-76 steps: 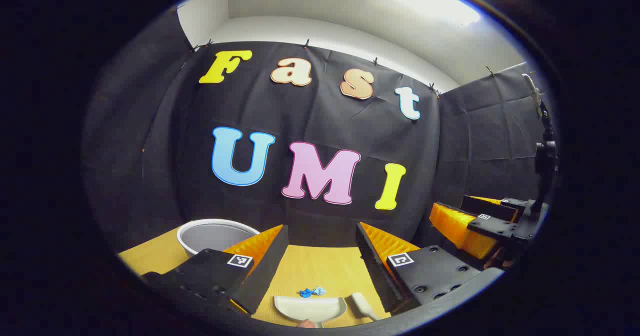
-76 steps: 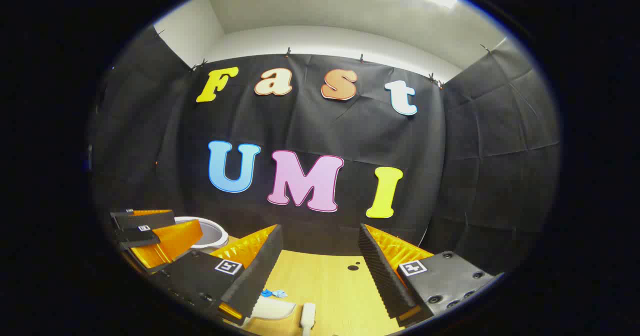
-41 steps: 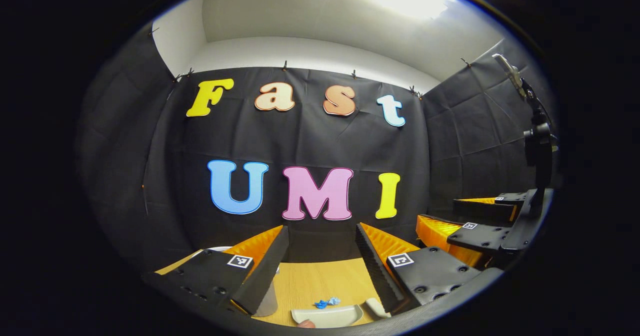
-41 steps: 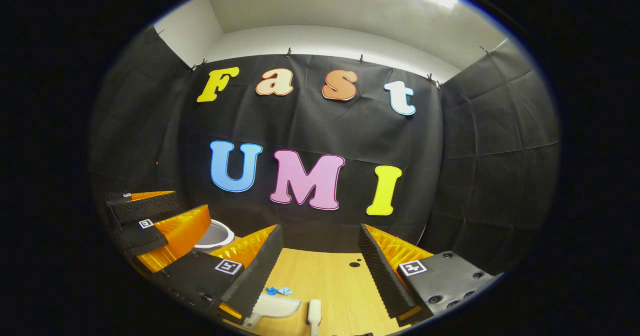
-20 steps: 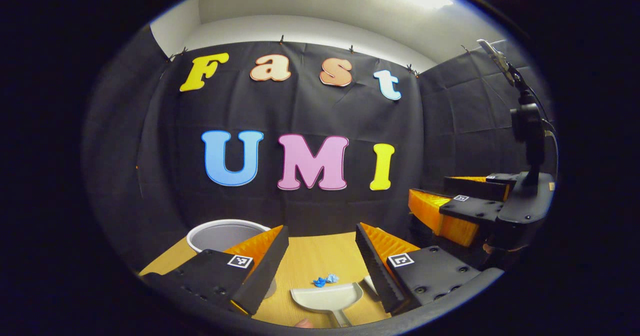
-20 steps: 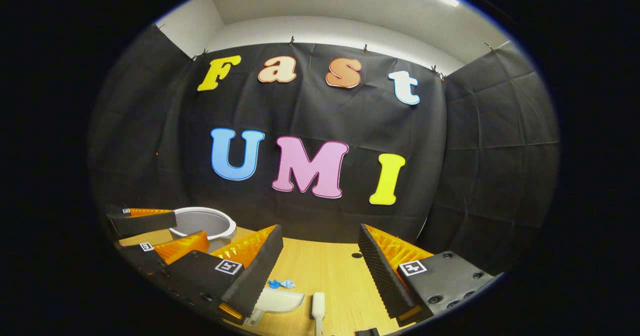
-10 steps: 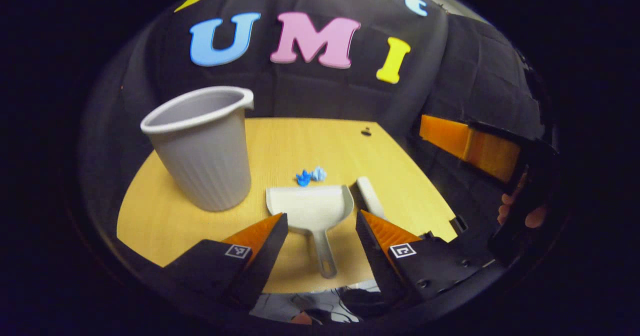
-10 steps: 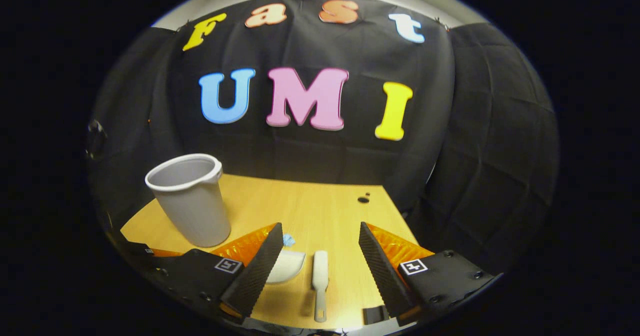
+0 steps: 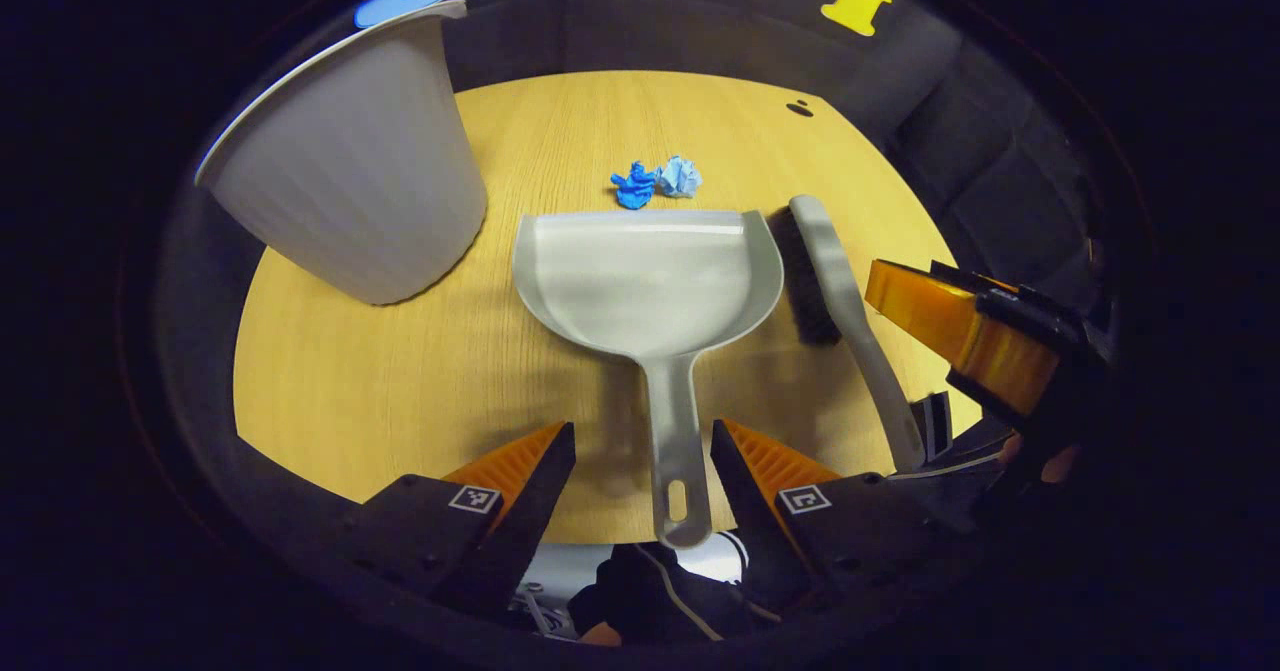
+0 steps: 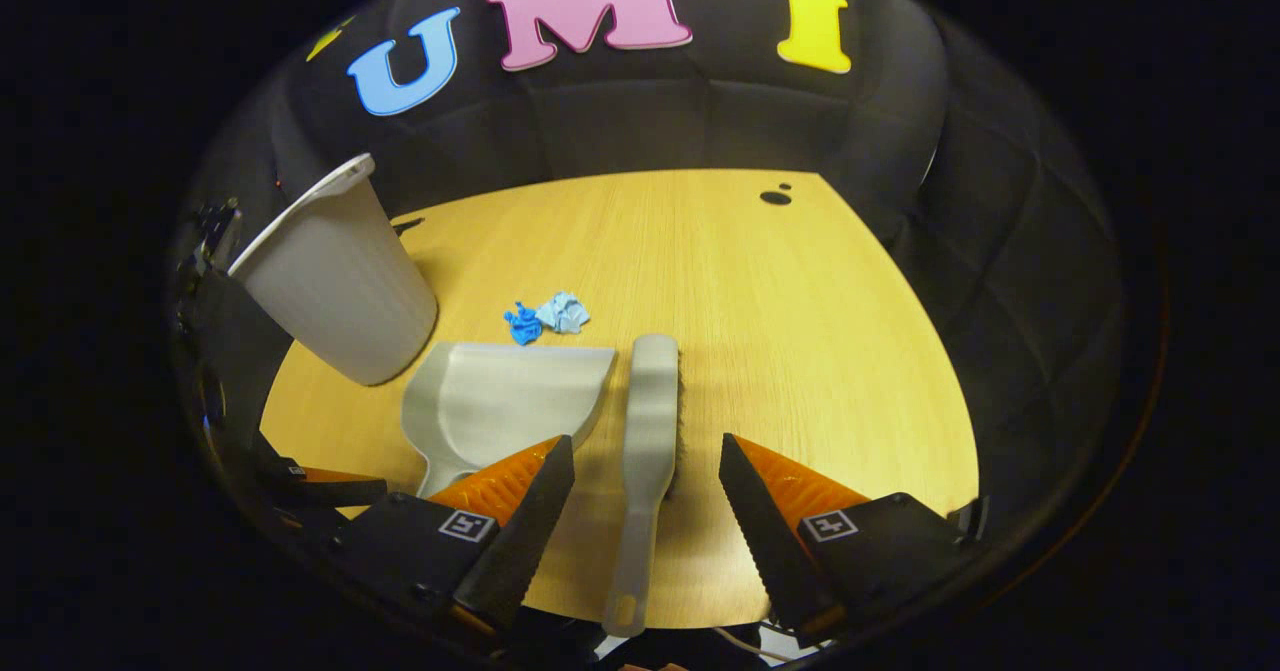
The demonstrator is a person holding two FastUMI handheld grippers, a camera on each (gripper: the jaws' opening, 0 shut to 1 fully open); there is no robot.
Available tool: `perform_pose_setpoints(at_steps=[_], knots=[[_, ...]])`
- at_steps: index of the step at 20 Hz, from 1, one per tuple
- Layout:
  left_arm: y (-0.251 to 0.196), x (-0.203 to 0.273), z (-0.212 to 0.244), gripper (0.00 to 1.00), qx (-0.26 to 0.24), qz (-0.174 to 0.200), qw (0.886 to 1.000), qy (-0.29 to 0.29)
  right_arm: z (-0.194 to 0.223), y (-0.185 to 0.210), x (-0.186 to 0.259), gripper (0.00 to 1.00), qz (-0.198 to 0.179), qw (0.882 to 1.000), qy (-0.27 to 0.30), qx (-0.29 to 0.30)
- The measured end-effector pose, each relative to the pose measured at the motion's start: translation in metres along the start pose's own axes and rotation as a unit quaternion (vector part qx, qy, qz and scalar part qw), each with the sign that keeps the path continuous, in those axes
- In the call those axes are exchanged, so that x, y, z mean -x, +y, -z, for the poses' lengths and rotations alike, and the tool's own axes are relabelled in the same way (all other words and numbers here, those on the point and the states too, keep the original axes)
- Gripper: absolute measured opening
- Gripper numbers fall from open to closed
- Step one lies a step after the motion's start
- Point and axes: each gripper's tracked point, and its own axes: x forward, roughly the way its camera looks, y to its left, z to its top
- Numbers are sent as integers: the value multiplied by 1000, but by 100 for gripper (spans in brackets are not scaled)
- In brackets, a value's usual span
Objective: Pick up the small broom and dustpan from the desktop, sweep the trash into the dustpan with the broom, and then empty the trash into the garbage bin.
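Nothing is lifted yet: my left tongs (image 9: 640, 441) gape astride the dustpan (image 9: 648, 286) handle, my right tongs (image 10: 645, 456) gape astride the broom (image 10: 645, 441), trash (image 9: 655, 179) unswept on the counter (image 9: 380, 381).

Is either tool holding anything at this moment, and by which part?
Nothing is held. Left tool straddles the dustpan handle; right tool straddles the broom handle, both open.

Lying on one wooden desktop (image 9: 400, 371): one grey dustpan (image 9: 648, 276), one small broom (image 10: 646, 421), two crumpled blue scraps of trash (image 9: 656, 180). Standing beside them: one grey garbage bin (image 9: 350, 171). Hovering above: two grippers
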Motion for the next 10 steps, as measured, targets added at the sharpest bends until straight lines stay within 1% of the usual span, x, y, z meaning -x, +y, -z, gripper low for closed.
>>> perform_pose_setpoints(at_steps=[1,3,5,6,9,10], knots=[[-2,-4,-5,83,8,-13,1000,20,2,-6,-9,95,-6,1000,14,0],[-9,-12,-21,84,11,-23,999,39,6,-15,-24,95,-18,999,39,-13],[-9,-24,-32,83,-4,-36,997,67,11,-26,-36,96,-20,998,63,-20],[-11,-32,-34,83,-2,-35,996,81,12,-27,-36,96,-27,997,72,-24],[-12,-50,-40,83,16,-29,993,117,10,-22,-38,95,-28,996,81,-26],[-15,-52,-43,83,18,-16,992,123,11,-18,-38,95,-27,996,85,-22]])
